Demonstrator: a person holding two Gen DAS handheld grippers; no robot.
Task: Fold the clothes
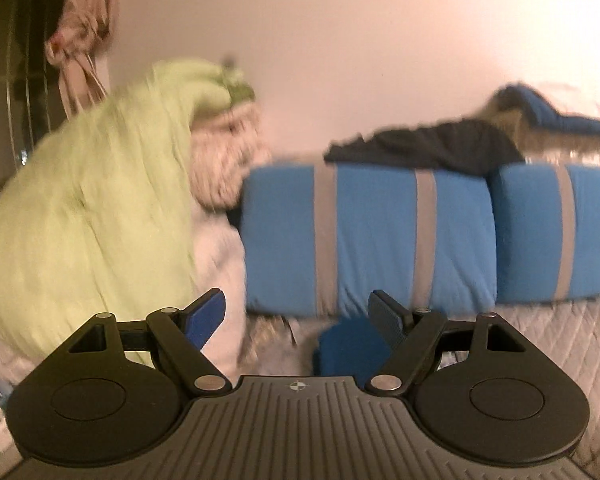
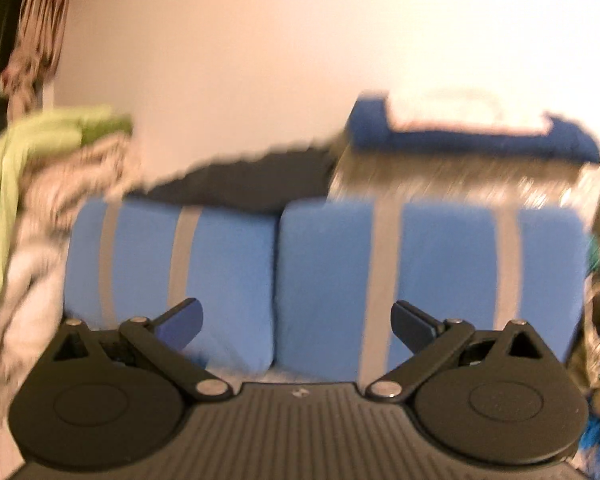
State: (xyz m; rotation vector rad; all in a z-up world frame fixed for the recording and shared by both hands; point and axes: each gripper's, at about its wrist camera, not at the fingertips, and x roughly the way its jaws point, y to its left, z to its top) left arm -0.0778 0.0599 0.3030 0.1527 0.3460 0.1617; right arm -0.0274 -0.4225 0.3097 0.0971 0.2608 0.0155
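- Two grippers are up in the air over a bed, and both views are smeared with blur, so fine detail is hard to make out.
- Left gripper [image 1: 298, 316]: its blue fingers stand wide apart with nothing pinched between them. A dark blue piece of cloth [image 1: 342, 346] lies on the bed just below and beyond the fingertips; whether it touches them I cannot tell.
- Right gripper [image 2: 296, 326]: also spread wide, holding nothing, pointed at the pillows.
- Two blue pillows with grey stripes [image 2: 420, 276] stand side by side against the wall, on a quilted white bedspread [image 1: 540, 344].
- Clothes to fold seem to be in several spots: a heap on the left with a big pale green garment [image 1: 88, 216] draped over whitish and patterned pieces [image 1: 224, 160], a black garment [image 1: 424, 146] slung along the top of the pillows, and a blue one [image 2: 472, 136] farther back by the wall.
- Handling, as I judge it: all of this is soft, light and limp. It will sag and bunch when lifted, and pieces in the heap may drag their neighbours along.
- Where to grab: an edge or corner, such as a hem or shoulder seam, one gripper on each, so the cloth hangs flat. A pinch in the middle would only make a wad.
- Green fabric looks thin and creased, so a single layer may slip from a shallow pinch; a deeper bite at a seam would hold better.
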